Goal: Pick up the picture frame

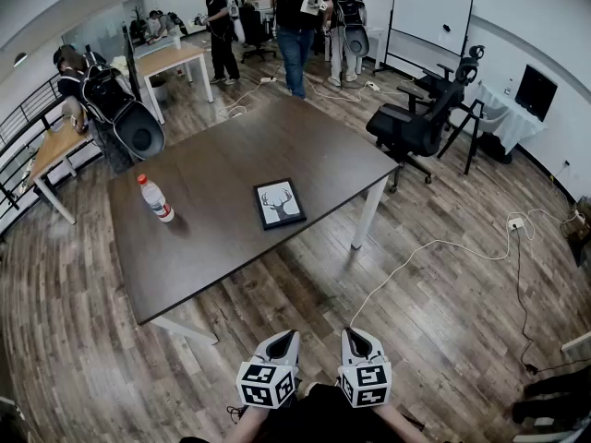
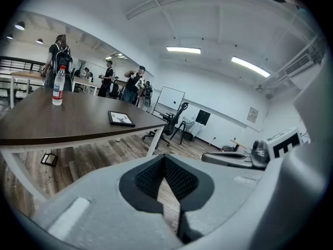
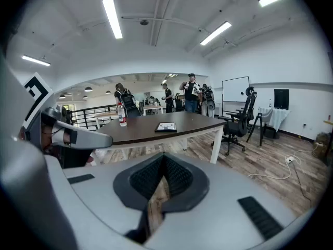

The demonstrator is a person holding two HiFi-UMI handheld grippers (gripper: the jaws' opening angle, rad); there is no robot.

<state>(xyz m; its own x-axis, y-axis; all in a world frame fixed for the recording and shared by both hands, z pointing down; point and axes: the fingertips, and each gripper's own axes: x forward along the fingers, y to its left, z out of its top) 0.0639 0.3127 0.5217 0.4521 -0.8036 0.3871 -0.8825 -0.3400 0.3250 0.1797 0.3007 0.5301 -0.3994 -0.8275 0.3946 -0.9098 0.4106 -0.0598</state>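
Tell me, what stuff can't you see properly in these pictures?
- Bottle: the words on its label are too small to read in every view.
- Picture frame: its back is hidden because it lies flat on the table; the picture itself is tiny in both gripper views.
- Whiteboard: too far and small in the head view to tell if anything is written on it.

Picture frame point(image 1: 279, 203): rectangular, with a black border around a pale print of what appears to be an antlered deer head. It lies flat and face up on the dark brown tabletop point(image 1: 222, 164), right of centre and towards the near long edge, its sides slightly askew to that edge.
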